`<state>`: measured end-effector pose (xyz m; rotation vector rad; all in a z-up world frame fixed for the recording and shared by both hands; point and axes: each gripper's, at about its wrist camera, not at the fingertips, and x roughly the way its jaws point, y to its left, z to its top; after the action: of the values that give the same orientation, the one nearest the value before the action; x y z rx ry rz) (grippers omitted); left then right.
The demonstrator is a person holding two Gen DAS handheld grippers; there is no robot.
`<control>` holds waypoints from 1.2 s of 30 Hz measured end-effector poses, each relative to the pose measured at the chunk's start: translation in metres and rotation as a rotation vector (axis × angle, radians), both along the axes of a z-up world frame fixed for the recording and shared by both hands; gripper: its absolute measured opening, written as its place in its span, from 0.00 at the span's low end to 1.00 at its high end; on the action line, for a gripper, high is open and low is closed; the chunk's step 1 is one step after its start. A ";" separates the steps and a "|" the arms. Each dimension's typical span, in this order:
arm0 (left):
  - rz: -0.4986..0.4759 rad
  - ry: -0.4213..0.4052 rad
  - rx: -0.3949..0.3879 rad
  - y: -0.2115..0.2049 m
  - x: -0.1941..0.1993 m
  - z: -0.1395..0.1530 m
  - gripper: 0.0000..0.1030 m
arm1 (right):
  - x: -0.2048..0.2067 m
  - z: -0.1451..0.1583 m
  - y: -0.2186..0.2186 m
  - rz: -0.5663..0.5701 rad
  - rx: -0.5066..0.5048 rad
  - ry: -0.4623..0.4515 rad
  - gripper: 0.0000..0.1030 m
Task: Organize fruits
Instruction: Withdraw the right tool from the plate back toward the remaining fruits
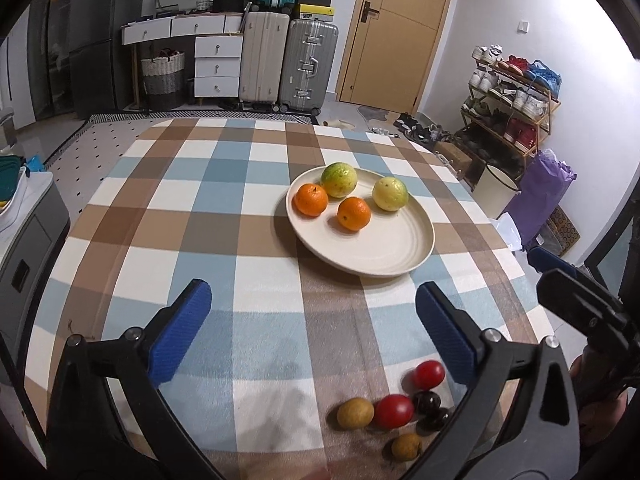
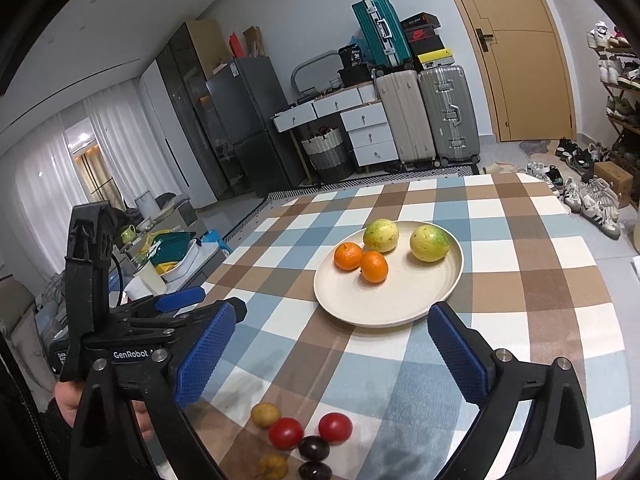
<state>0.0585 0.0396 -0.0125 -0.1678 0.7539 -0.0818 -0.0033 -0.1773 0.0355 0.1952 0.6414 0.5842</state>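
Observation:
A cream plate on the checked tablecloth holds two oranges and two yellow-green fruits. Near the front edge lie two red tomatoes, two dark fruits and two tan round fruits. My left gripper is open and empty above the cloth, left of the small fruits. My right gripper is open and empty above them.
The table has rounded edges. The right gripper's body shows at the left view's right edge; the left gripper's body shows left in the right view. Suitcases, drawers and a shoe rack stand beyond.

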 end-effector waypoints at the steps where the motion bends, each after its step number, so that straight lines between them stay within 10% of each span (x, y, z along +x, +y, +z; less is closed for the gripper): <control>1: 0.002 0.002 0.003 0.000 -0.002 -0.001 0.99 | -0.002 -0.001 0.000 -0.001 -0.002 0.000 0.97; 26: -0.029 0.182 -0.075 -0.006 -0.027 -0.072 0.98 | -0.028 -0.028 -0.009 -0.002 0.002 0.075 0.98; 36: -0.048 0.228 -0.091 -0.007 -0.026 -0.083 0.75 | -0.026 -0.029 -0.009 0.003 0.004 0.079 0.98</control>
<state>0.0324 0.0325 -0.0957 -0.2489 0.9820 -0.1441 -0.0295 -0.1858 0.0062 0.2223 0.7171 0.5825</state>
